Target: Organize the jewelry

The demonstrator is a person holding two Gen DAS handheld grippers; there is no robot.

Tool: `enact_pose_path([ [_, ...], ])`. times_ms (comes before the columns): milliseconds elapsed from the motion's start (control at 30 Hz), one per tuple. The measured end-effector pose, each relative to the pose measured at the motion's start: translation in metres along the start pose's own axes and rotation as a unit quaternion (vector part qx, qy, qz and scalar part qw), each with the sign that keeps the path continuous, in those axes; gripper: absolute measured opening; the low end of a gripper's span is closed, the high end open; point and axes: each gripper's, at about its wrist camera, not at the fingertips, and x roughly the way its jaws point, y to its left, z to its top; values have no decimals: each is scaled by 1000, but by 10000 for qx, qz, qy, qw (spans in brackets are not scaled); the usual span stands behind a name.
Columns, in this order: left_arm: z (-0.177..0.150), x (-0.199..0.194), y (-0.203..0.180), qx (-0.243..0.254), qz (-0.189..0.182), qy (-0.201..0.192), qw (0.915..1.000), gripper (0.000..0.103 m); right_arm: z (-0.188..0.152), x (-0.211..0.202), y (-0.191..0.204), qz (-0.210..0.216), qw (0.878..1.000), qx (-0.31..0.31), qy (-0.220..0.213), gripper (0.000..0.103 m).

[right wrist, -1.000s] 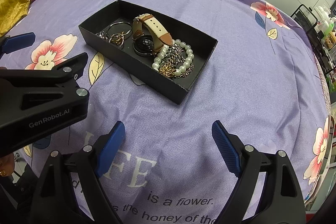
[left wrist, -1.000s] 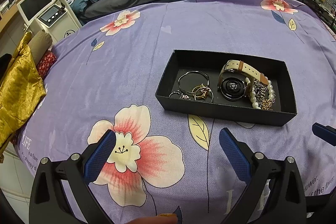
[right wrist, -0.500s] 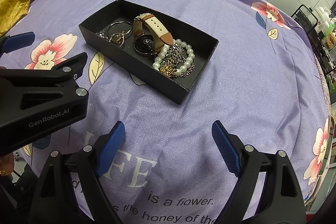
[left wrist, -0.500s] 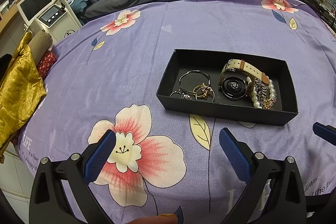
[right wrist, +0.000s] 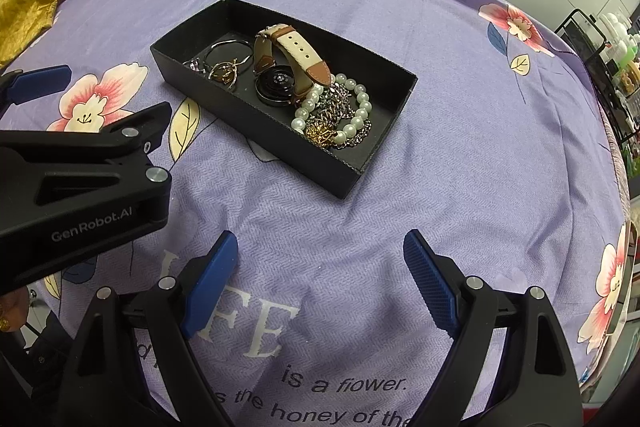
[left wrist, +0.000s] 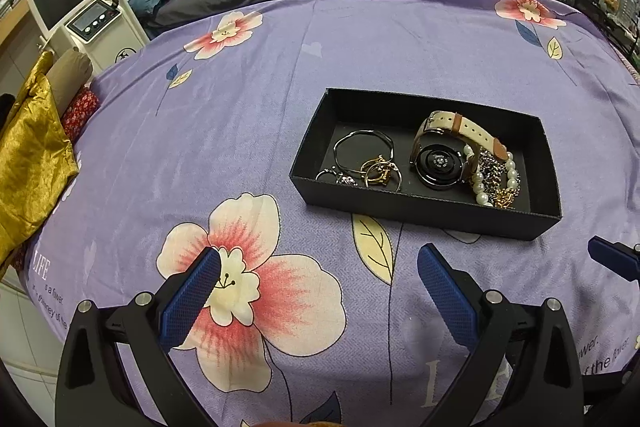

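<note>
Looking down at the purple floral bedspread [left wrist: 280, 75], I see both claws spread wide and empty. My left gripper [left wrist: 316, 279] hangs over the big pink flower [left wrist: 248, 283]; my right gripper [right wrist: 320, 267] hangs over the printed lettering. Black box [left wrist: 472, 223] sits ahead of both, well apart, holding watch [left wrist: 438, 163], pearl bracelet [left wrist: 480, 183], chains and rings [left wrist: 378, 173].

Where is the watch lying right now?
In both views, the watch lies in the black box, between the rings and the pearl bracelet.
</note>
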Motion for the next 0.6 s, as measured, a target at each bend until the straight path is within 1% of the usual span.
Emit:
enact_pose_path([
  [133,0,0,0,-36,-140,40,9999,97,0,0,0,8,10000,7,6,84],
  [233,-1,-1,-1,-10,-84,-1,10000,97,0,0,0,1,10000,1,4,84],
  [333,0,-2,1,-92,-143,-37,9998,97,0,0,0,2,10000,13,3,84],
  [400,0,-3,1,-120,-118,-75,9998,97,0,0,0,4,10000,13,2,84],
  [600,-2,-4,-4,10,-72,-46,10000,97,-1,-2,0,4,10000,-3,-15,84],
])
